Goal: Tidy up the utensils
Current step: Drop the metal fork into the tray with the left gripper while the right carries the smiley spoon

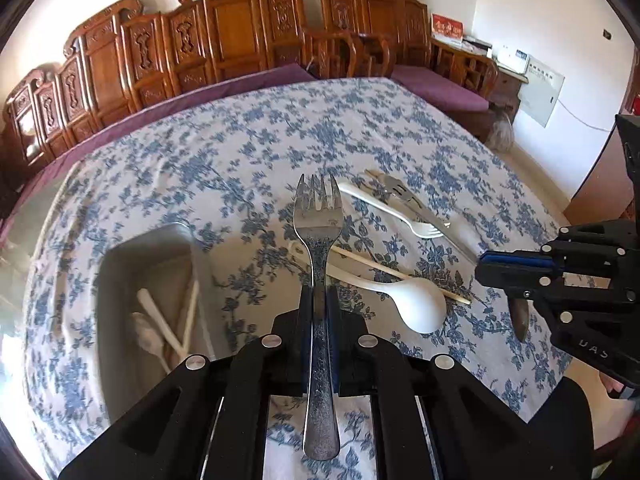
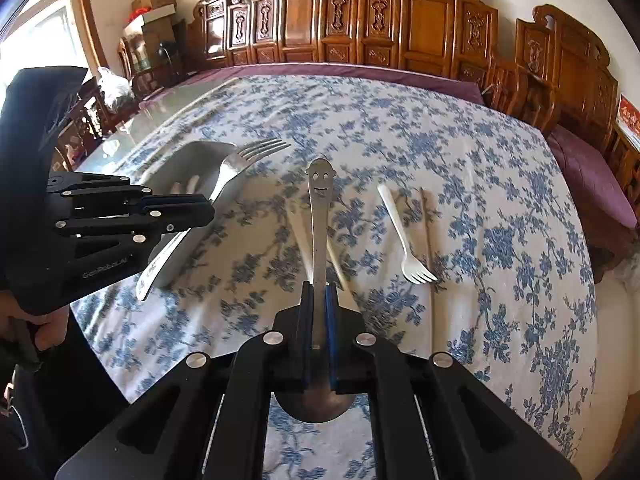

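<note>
My left gripper (image 1: pixel 319 296) is shut on a metal fork (image 1: pixel 318 216), tines pointing forward, held above the table. It also shows at the left of the right wrist view (image 2: pixel 200 210) with the fork (image 2: pixel 240 160) over the grey tray (image 2: pixel 188 160). My right gripper (image 2: pixel 319 292) is shut on a metal spoon (image 2: pixel 320 196) with a smiley-face handle end pointing forward; its bowl hangs behind the fingers. The right gripper shows in the left wrist view (image 1: pixel 516 270). The grey tray (image 1: pixel 120 268) holds white plastic utensils (image 1: pixel 160 320).
On the blue floral tablecloth (image 1: pixel 240 152) lie a white plastic spoon (image 1: pixel 416 308), a white plastic fork (image 1: pixel 400 216), a wooden chopstick (image 1: pixel 400 276) and a metal utensil (image 1: pixel 404 196). Carved wooden benches (image 1: pixel 240 32) with purple cushions stand behind the table.
</note>
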